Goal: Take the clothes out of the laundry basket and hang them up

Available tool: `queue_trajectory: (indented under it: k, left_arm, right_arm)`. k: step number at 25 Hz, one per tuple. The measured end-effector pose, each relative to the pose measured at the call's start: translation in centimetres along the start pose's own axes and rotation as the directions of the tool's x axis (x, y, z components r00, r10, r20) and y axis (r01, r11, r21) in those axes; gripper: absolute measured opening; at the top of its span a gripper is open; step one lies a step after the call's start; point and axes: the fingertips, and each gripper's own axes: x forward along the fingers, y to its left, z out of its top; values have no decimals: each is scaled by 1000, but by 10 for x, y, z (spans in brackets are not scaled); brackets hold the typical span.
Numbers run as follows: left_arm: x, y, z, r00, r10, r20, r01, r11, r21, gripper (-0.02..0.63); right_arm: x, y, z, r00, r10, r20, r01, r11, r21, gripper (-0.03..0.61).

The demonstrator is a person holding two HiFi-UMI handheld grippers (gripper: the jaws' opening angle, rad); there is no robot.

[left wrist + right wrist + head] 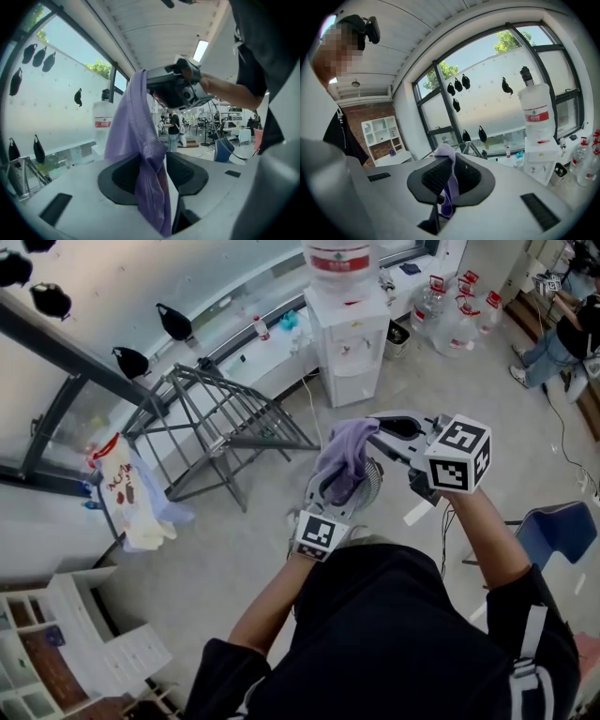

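One purple garment (345, 451) is out, pinched in the right tool (450, 168); the left tool (157, 171) stands spread around it; hanging it on the metal rack (225, 427) is, I judge, still left.

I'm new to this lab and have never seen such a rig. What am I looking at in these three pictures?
A person holds two hand-held tongs. One picture looks down from a head camera; the other two look along each pair of tongs. The right tongs pinch a purple cloth; the left tongs stand apart with the cloth hanging between them. Below, on the floor, stand a metal rack and a water dispenser.
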Motion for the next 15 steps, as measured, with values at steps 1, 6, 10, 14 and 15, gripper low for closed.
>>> queue_trajectory:
  k: [1, 6, 10, 14, 15]
  left_arm:
    - [0, 5, -2, 999, 35, -14, -35, 999, 9, 169]
    - [-23, 19, -9, 994, 107, -30, -108, 994, -30, 86]
    - [-63, 36, -10, 989, 145, -32, -147, 987, -70, 67]
    - [-107, 63, -10, 971, 230, -72, -234, 970, -67, 36]
    - [-120, 73, -7, 962, 264, -72, -268, 962, -58, 28]
  right_arm:
    - [2, 1, -1, 1000, -1, -3, 1, 1000, -4, 14]
    - [5, 0, -5, 1000, 7, -16, -7, 1000, -5, 14]
    - [10, -5, -13, 999, 33, -27, -33, 999, -6, 14]
    - [24, 0, -24, 995, 79, -61, -82, 996, -43, 14]
    - [29, 3, -27, 994, 87, -73, -92, 993, -72, 14]
